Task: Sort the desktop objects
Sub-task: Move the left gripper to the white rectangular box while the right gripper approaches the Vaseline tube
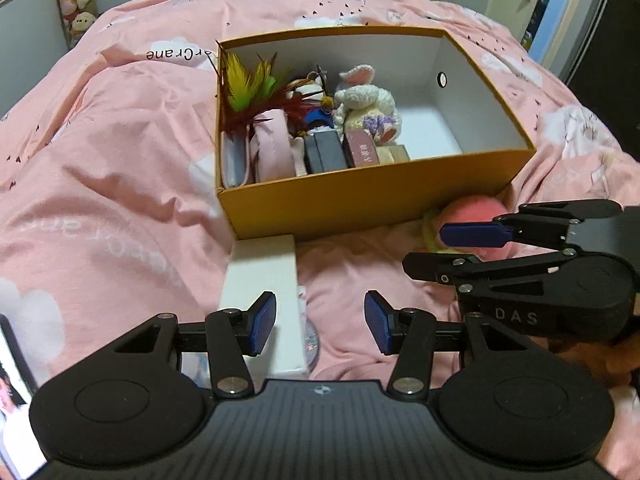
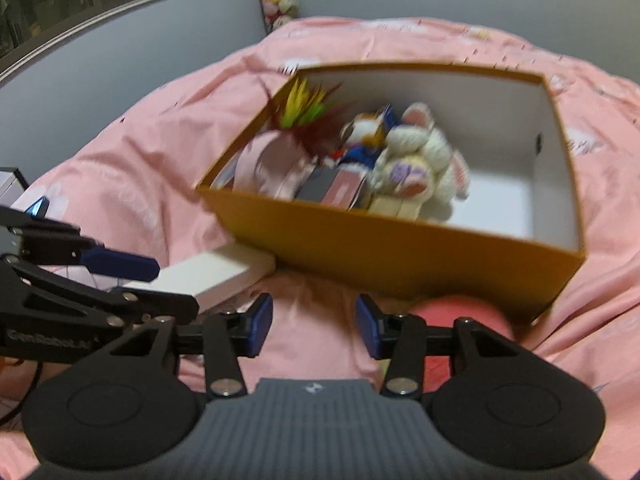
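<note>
At the bottom of the left wrist view, the left gripper [image 1: 320, 324] is seen with jaws apart and nothing between them. One white box [image 1: 262, 280] lies just past its left pad, long axis running away up the frame toward the orange box [image 1: 360, 200], which it touches. The right gripper [image 2: 314, 326] is likewise spread and empty in its own view; one pink plush ball [image 2: 460, 312] sits just lower right of centre there, against the orange wall. The white box is judged nearer the left gripper, the ball nearer the right. Farther up, one crocheted rabbit [image 1: 368, 104], one feather bunch [image 1: 248, 84] and several small cases are already packed inside.
</note>
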A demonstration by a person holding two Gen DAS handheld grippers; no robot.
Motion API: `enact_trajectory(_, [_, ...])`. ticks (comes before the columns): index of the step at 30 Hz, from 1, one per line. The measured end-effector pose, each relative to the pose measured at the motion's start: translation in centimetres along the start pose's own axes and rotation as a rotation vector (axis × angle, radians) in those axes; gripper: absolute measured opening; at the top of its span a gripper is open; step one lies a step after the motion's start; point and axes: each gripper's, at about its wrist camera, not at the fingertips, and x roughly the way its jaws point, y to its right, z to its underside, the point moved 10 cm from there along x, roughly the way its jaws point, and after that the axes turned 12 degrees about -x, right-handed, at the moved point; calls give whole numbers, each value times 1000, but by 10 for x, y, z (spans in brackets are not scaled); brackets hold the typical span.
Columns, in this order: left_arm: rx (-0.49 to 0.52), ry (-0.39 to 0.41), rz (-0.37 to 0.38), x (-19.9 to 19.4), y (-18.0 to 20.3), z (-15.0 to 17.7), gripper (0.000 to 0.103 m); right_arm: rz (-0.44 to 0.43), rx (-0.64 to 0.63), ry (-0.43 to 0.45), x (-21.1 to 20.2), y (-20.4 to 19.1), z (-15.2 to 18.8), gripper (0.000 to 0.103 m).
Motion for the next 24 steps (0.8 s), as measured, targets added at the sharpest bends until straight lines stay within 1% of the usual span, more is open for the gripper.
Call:
enact_trajectory(3, [21, -7, -28, -1, -8, -1, 58, -29, 8, -33, 9, -4, 5, 42])
enact_trajectory(7, [50, -48, -70, 6, -17, 0, 58, -89, 35, -72, 20, -9, 10, 41])
enact_trajectory(9, [73, -73, -79, 10, -17, 1, 59, -108, 48, -91, 25, -10, 13, 41])
enact_trajectory(12, [152, -96, -94, 16, -8, 3, 64, -108, 53, -109, 29, -8, 16, 41])
enact_trajectory(17, [284, -114, -192, 35, 5, 0, 64, -101, 74, -130, 32, -2, 20, 41])
enact_trajectory(19, [341, -138, -229, 45, 10, 1, 64, -98, 83, -131, 33, 1, 21, 41])
enact_trajectory(21, [419, -167, -276, 55, 14, 4, 64, -98, 92, -128, 33, 5, 21, 41])
enact_trajectory(23, [491, -197, -303, 64, 18, 8, 64, -98, 100, -126, 33, 8, 21, 41])
enact_trajectory(24, [512, -219, -316, 68, 19, 9, 64, -98, 103, -126, 33, 9, 22, 41])
